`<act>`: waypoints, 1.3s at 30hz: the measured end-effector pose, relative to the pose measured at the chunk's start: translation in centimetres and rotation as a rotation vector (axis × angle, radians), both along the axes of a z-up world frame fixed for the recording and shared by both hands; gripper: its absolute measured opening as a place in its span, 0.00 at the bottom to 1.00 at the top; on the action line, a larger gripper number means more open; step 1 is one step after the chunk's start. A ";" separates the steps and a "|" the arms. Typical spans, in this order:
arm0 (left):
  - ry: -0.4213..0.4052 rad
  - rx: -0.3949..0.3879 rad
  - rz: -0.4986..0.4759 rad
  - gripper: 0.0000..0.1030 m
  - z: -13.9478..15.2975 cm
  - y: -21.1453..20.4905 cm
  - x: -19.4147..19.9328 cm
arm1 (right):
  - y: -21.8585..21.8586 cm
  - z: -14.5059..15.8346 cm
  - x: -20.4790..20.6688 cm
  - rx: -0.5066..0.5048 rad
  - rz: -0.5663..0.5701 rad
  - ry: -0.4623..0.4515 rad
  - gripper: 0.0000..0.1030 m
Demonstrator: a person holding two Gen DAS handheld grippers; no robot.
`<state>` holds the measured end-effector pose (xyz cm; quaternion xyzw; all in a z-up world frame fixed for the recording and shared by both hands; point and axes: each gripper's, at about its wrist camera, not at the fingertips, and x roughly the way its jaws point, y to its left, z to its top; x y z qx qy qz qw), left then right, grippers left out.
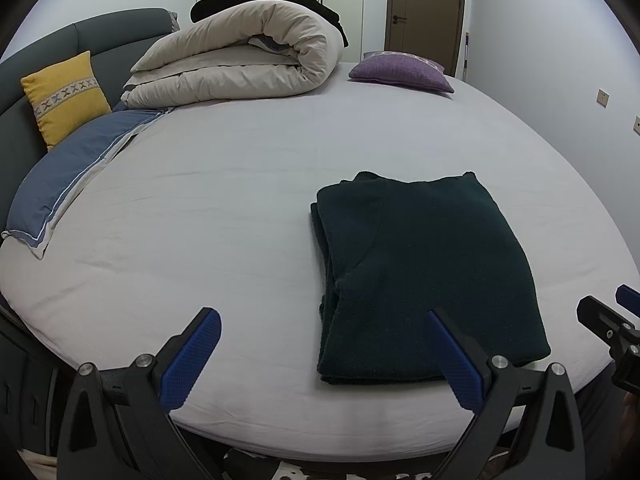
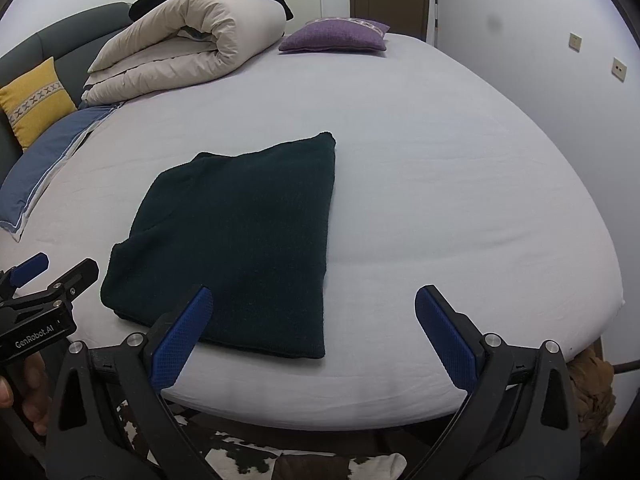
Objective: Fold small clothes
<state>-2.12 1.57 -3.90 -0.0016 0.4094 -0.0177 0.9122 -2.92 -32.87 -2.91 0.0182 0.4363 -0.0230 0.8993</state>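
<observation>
A dark green knit garment point(image 1: 428, 276) lies folded into a flat rectangle on the bed's pale sheet point(image 1: 224, 208), near the front edge. It also shows in the right wrist view point(image 2: 236, 244). My left gripper point(image 1: 322, 322) is open and empty, held back over the bed's front edge, its right finger over the garment's near edge. My right gripper point(image 2: 314, 300) is open and empty, just in front of the garment's near right corner. Each gripper shows at the edge of the other's view: the right one point(image 1: 612, 320), the left one point(image 2: 48, 276).
A rolled beige duvet point(image 1: 240, 64) with dark fabric on top lies at the back. A yellow cushion point(image 1: 64, 96) and a blue pillow point(image 1: 68, 176) are at the left by the grey headboard. A purple cushion point(image 1: 400, 70) lies far back. A cowhide rug point(image 2: 256, 456) is below.
</observation>
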 end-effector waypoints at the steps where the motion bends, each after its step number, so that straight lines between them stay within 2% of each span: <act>1: 0.000 -0.001 0.000 1.00 0.0 0.0 0.0 | 0.0 0.0 0.0 0.000 0.001 0.000 1.00; 39: 0.009 -0.002 0.004 1.00 -0.4 0.3 0.0 | 0.1 -0.1 0.0 0.004 0.003 0.004 1.00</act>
